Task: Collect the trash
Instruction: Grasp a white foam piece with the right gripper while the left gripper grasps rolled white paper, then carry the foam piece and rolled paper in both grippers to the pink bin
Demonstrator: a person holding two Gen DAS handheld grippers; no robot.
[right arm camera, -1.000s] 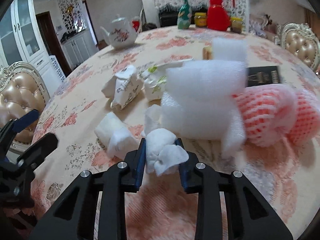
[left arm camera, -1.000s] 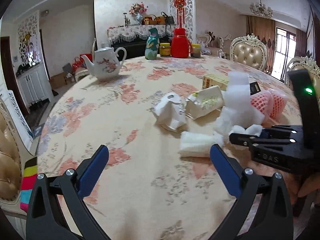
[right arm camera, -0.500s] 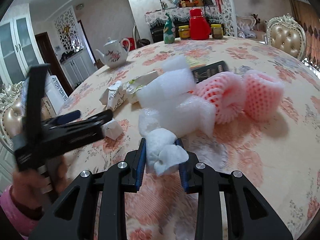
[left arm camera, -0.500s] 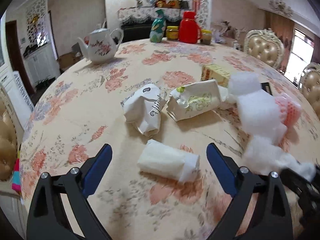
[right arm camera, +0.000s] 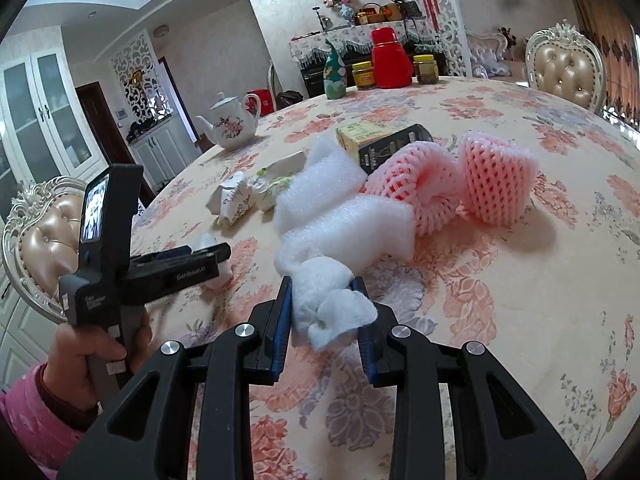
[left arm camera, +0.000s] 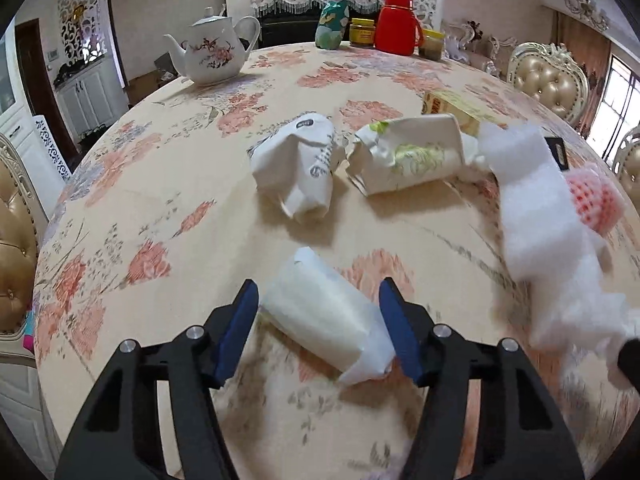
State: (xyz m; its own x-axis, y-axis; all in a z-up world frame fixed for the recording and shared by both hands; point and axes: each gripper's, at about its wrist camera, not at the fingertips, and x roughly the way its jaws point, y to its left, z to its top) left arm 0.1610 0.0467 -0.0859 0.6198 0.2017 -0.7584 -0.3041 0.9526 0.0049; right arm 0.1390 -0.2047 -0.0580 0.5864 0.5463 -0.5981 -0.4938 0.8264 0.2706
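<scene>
white wrapper (left arm camera: 324, 316) between closing fingers (left arm camera: 236, 320)

Your left gripper (left arm camera: 318, 322) is closing, its blue fingers (left arm camera: 236, 330) on either side of a white paper roll (left arm camera: 326, 318) lying on the floral counter (left arm camera: 168, 184). Beyond it lie two crumpled paper cups (left arm camera: 300, 168), with white foam wrap (left arm camera: 544, 220) at your right.

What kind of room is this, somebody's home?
Most likely a home dining room. A round table under a floral cloth carries a porcelain teapot, ornate tufted chairs stand around it, and a sideboard with flowers stands along the wall behind.
</scene>
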